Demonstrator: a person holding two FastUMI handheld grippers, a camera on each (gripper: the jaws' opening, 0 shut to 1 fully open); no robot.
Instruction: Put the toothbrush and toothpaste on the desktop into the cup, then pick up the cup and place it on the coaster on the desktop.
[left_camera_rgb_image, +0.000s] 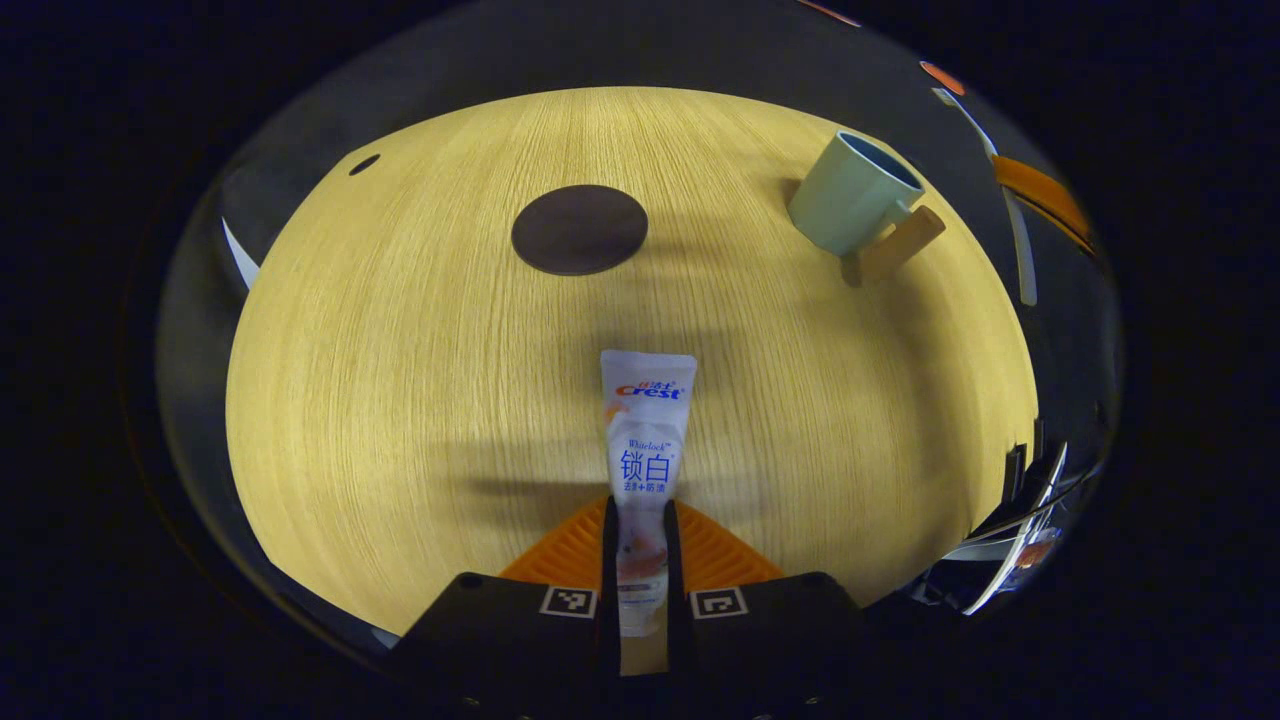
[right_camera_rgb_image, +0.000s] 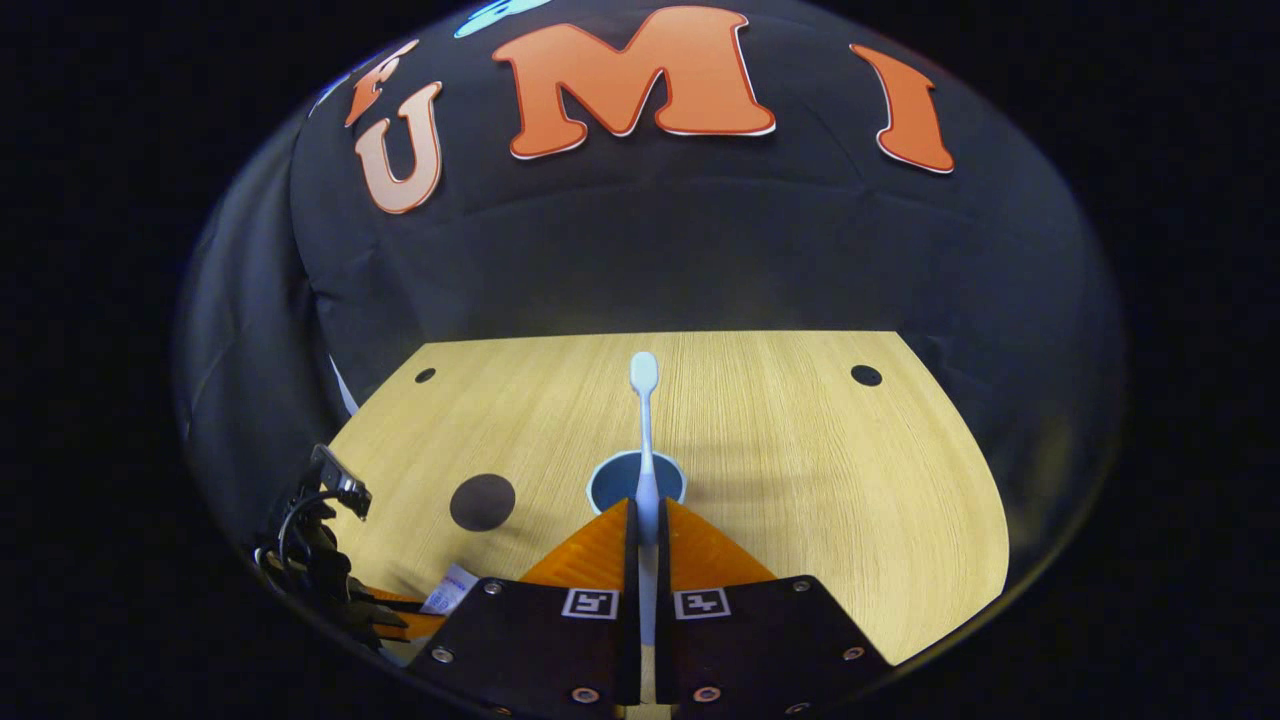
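My left gripper (left_camera_rgb_image: 640, 512) is shut on the white toothpaste tube (left_camera_rgb_image: 646, 430), which sticks out forward over the wooden desktop (left_camera_rgb_image: 400, 400). Farther off, the dark round coaster (left_camera_rgb_image: 579, 229) lies left of centre and the pale green cup (left_camera_rgb_image: 852, 194) with a wooden handle stands at the far right. In the right gripper view, my right gripper (right_camera_rgb_image: 645, 520) is shut on the white toothbrush (right_camera_rgb_image: 644, 420), its head pointing away. The cup (right_camera_rgb_image: 622, 478) shows its blue inside just beyond the fingertips, under the brush. The coaster (right_camera_rgb_image: 482, 502) lies to the left, and the left gripper (right_camera_rgb_image: 400, 610) with the toothpaste (right_camera_rgb_image: 448, 592) sits at the lower left.
Small dark holes mark the desktop's far corners (right_camera_rgb_image: 866, 375) (right_camera_rgb_image: 425, 375). The black cloth wall (right_camera_rgb_image: 640, 260) rises behind the far edge. A cabled black device (right_camera_rgb_image: 310, 530), part of the other gripper's rig, stands at the left edge of the right gripper view.
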